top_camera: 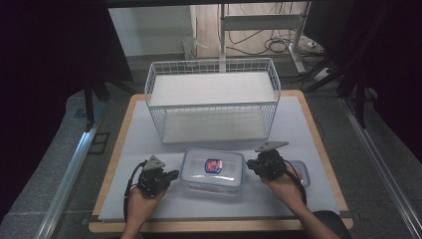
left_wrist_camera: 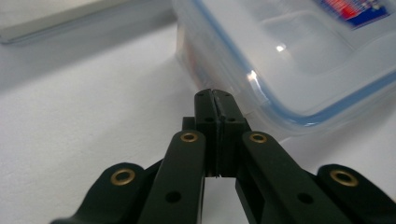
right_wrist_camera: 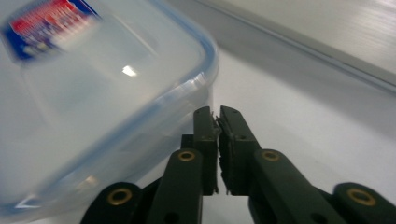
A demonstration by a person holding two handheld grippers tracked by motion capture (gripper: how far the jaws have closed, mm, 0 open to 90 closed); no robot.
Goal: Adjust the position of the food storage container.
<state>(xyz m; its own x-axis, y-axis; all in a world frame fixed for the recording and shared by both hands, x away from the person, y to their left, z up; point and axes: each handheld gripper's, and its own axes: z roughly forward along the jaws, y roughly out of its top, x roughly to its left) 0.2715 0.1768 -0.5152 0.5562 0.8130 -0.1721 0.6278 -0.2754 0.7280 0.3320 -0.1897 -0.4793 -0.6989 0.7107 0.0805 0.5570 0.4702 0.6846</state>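
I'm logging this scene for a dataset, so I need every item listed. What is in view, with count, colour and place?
food box: one, clear plastic with a blue-rimmed lid and a red and blue label, near middle of the table, between the two grippers.
second lid or box: one, clear, partly hidden behind the right gripper; which of the two I cannot tell.
wire basket: one, white, far half of the table, behind the food box.
table: one, pale top with a wooden edge.
left gripper: one, black, jaws shut, beside the food box's left end.
right gripper: one, black, jaws nearly shut with nothing between them, at the box's right end.
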